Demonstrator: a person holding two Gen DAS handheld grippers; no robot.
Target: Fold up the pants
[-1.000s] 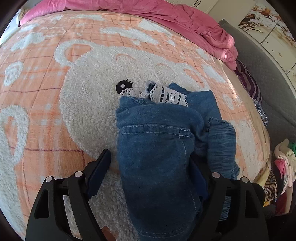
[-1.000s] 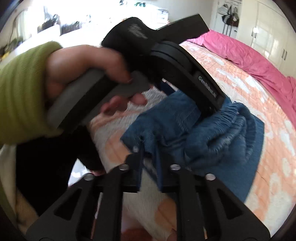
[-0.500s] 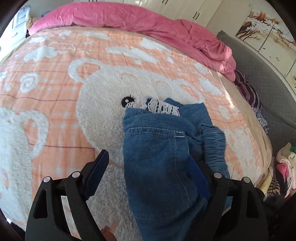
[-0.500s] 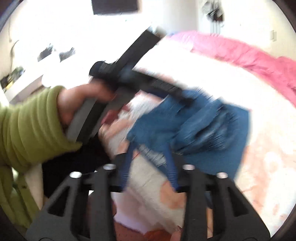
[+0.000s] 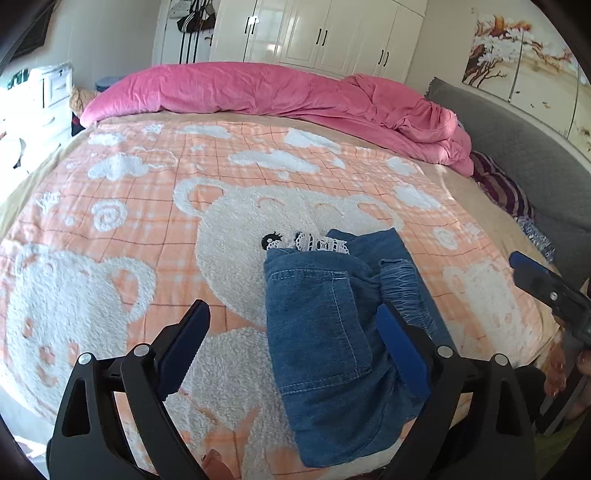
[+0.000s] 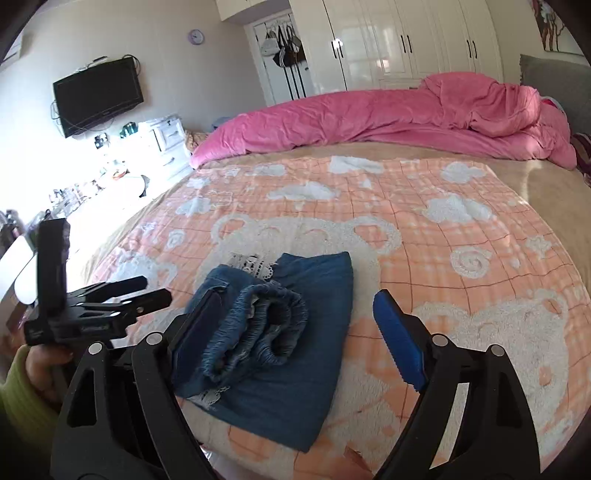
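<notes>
We are holding the left gripper (image 5: 291, 332) nearest us, its jaws opening wide with nothing clamped; the near part of the pants (image 5: 325, 332) is lying between them, untouched by the pads. We are holding the right gripper (image 6: 291, 328) the same way, jaws opening, the bunched waistband of the pants sitting between them without being pinched; the left pad is just beside the denim fold. The pants are lying folded into a compact blue bundle on the bear blanket (image 5: 147, 206), close to the near edge of the bed, with white lace trim (image 5: 314, 242) poking out at the bundle's far end. To the left and right of the pants, the blanket is spreading bare and flat. Beyond the pants, the open blanket is running on to a pink duvet (image 5: 277, 92) heaped along the far edge. Behind the duvet, white wardrobes (image 5: 325, 33) are lining the wall.
</notes>
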